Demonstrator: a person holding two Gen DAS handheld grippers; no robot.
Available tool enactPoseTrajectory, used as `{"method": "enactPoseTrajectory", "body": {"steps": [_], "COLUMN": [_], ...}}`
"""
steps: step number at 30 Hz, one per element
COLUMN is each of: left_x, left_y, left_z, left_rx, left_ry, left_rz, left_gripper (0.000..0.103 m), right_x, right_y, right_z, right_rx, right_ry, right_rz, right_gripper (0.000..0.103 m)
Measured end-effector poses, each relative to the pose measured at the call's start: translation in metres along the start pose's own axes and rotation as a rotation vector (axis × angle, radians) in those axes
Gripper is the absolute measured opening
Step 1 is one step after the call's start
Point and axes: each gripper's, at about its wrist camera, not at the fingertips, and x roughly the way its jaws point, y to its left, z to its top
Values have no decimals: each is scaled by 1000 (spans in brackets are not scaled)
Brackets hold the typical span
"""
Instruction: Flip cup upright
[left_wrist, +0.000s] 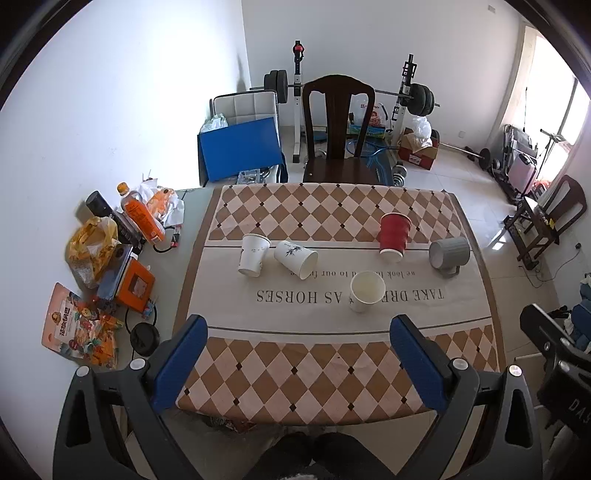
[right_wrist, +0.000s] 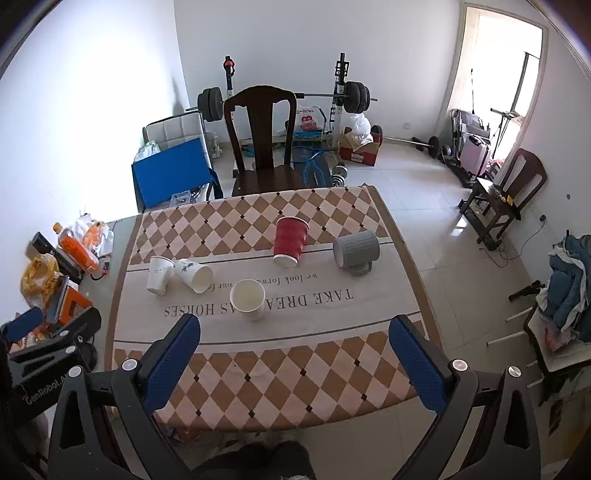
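Five cups sit mid-table, and with both the left gripper (left_wrist: 295, 354) and right gripper (right_wrist: 295, 354) held back, jaws wide and empty, I'd approach the tipped white cup (left_wrist: 296, 258) sideways, gripping its wall gently.

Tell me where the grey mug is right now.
The grey mug lies on its side near the tablecloth's right edge, just right of the red cup, in both wrist views.

Red cup (left_wrist: 395, 236) inverted, grey mug (left_wrist: 449, 254) and bamboo-print cup (left_wrist: 296, 258) sideways
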Motion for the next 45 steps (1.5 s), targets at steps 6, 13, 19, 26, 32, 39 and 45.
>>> {"method": "enactPoseTrajectory", "body": {"steps": [6, 13, 19, 26, 32, 39, 45], "left_x": [-1, -3, -6, -6, -12, -16, -19], "left_y": [-2, -5, -7, -9, -8, -7, -6], "left_z": [-1, -2, -6, -5, -9, -13, -15], "left_rx": [-1, 2, 6, 0, 2, 9, 12], "left_ry": [-1, 2, 3, 3, 2, 3, 3], "left_rz": [0, 1, 4, 6, 3, -3, -6], "left_gripper": [101, 101, 101, 101, 101, 101, 101], "right_x": [-5, -6, -11, -10, -9, -11, -11], "right_y": [-6, -8, -14, -12, -10, -10, -9], "right_z": [0, -1, -4, -6, -7, -8, -9], "right_rx": [2, 1, -3, -6, -11, -14, -17], "right_ry": [-4, -3, 14, 20, 17, 17, 14], "right_rz": [0, -5, 8, 3, -2, -3, -1], "right_gripper": [103, 103, 103, 103, 103, 103, 103]}}
